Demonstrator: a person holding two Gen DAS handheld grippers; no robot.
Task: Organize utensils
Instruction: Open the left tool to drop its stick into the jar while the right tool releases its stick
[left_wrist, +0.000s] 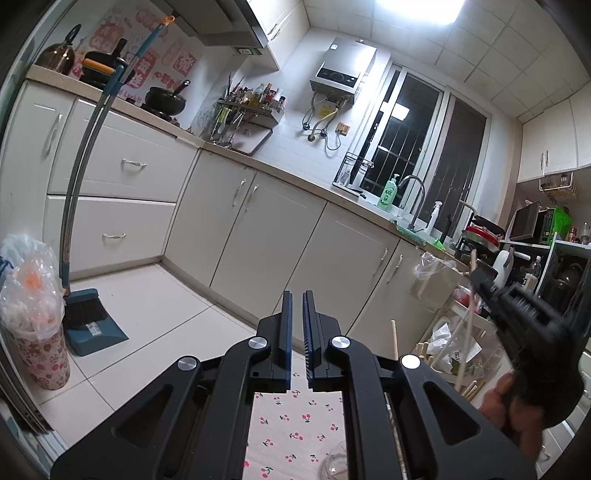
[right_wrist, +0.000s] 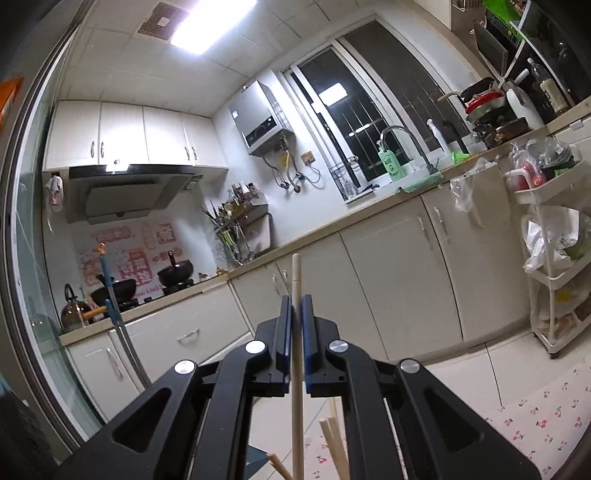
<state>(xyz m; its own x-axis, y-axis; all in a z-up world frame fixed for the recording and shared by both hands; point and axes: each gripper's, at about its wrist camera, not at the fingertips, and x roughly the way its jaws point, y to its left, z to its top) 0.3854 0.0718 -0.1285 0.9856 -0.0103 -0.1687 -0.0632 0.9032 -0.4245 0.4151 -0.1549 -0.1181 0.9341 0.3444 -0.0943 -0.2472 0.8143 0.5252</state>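
In the right wrist view my right gripper (right_wrist: 296, 299) is shut on a pale wooden chopstick (right_wrist: 296, 273). The stick stands upright between the blue pads and pokes out above the fingertips. More chopstick ends (right_wrist: 332, 435) show below the jaws. The left wrist view shows that right gripper (left_wrist: 484, 275) at the right, held by a hand (left_wrist: 506, 398), with the chopstick (left_wrist: 466, 332) hanging from it over a cluster of wooden utensils (left_wrist: 428, 356). My left gripper (left_wrist: 297, 295) is shut with nothing between its pads, over a cherry-print cloth (left_wrist: 295, 424).
A clear glass (left_wrist: 336, 463) sits on the cloth below the left gripper. A broom and dustpan (left_wrist: 88, 317) and a bag-lined bin (left_wrist: 40, 332) stand on the floor at left. Cabinets (left_wrist: 258, 236) run along the wall. A white trolley (right_wrist: 554, 277) stands at right.
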